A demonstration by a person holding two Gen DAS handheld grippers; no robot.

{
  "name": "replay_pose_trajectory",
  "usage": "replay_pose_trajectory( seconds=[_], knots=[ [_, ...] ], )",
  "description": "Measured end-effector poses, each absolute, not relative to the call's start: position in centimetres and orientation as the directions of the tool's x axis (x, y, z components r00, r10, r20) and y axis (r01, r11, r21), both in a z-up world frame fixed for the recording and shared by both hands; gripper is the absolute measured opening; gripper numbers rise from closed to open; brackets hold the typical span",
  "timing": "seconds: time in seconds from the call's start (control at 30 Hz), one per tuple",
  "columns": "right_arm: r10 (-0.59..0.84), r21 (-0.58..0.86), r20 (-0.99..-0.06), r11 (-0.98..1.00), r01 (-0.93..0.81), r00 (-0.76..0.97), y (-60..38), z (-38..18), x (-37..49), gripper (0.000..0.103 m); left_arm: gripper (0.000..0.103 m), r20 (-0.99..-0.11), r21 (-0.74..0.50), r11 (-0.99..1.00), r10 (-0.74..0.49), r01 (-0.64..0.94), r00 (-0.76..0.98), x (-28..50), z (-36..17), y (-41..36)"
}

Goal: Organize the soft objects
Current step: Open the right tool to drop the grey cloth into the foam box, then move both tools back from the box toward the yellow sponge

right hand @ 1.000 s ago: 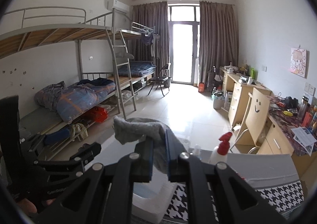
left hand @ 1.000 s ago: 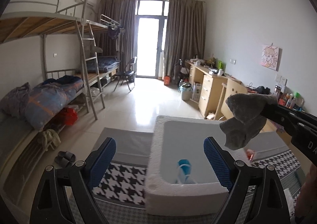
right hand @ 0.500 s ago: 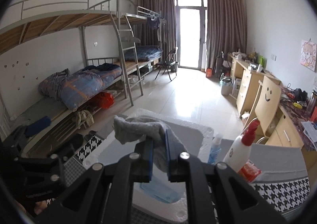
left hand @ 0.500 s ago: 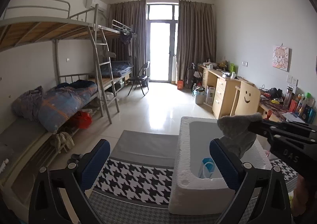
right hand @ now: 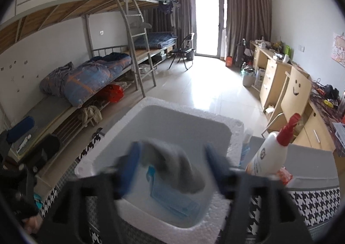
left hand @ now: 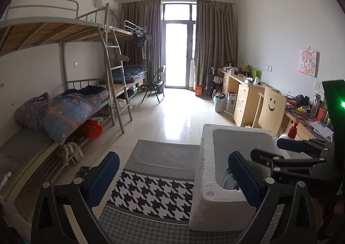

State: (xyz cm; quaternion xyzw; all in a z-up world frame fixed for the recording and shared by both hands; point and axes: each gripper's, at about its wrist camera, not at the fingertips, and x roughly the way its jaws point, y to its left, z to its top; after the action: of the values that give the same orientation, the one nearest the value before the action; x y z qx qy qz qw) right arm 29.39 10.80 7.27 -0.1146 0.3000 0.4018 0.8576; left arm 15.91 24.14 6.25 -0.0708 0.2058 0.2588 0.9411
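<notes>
A white foam box (left hand: 215, 198) stands on the houndstooth table cloth (left hand: 151, 190); it also shows in the right wrist view (right hand: 234, 134). My right gripper (right hand: 172, 164) is open above the box, motion-blurred. A grey cloth (right hand: 179, 168) hangs loose between its fingers, over a blue mask pack (right hand: 172, 203) on the box floor. My left gripper (left hand: 173, 177) is open and empty, left of the box. The right gripper shows in the left wrist view (left hand: 278, 151) over the box.
A white spray bottle with a red trigger (right hand: 269, 155) stands right of the box, with a red packet (right hand: 284, 177) beside it. Bunk beds (left hand: 64, 103) line the left wall, desks and a smiley chair (left hand: 271, 110) the right.
The right gripper has opened over the box and let go of the grey cloth, which is dropping in. The left gripper has drifted left, so the box lies further right in its view.
</notes>
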Motion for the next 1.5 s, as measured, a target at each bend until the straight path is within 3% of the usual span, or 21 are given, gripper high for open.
replay_pose_trajectory(
  seconds=[0.2,1.03,1.17,1.5],
  knots=[
    [0.611,0.029,-0.621,0.644,-0.765,0.491,10.5,7.0,29.0,0.075,0.101,-0.428,-0.034,0.852,0.459,-0.522,0.778,15.8,6.3,24.2],
    [0.669,0.067,-0.497,0.665,-0.744,0.553,4.2,9.6,26.2,0.076,0.101,-0.385,-0.034,0.904,0.381,-0.425,0.841,13.7,7.7,19.5],
    [0.671,0.052,-0.466,0.672,-0.739,0.577,3.2,9.8,25.3,0.086,0.102,-0.374,-0.035,0.913,0.365,-0.406,0.853,13.3,7.8,18.9],
    [0.667,0.073,-0.438,0.694,-0.716,0.602,0.5,9.2,25.0,0.089,0.102,-0.376,-0.029,0.927,0.335,-0.373,0.864,12.5,7.3,17.2]
  ],
)
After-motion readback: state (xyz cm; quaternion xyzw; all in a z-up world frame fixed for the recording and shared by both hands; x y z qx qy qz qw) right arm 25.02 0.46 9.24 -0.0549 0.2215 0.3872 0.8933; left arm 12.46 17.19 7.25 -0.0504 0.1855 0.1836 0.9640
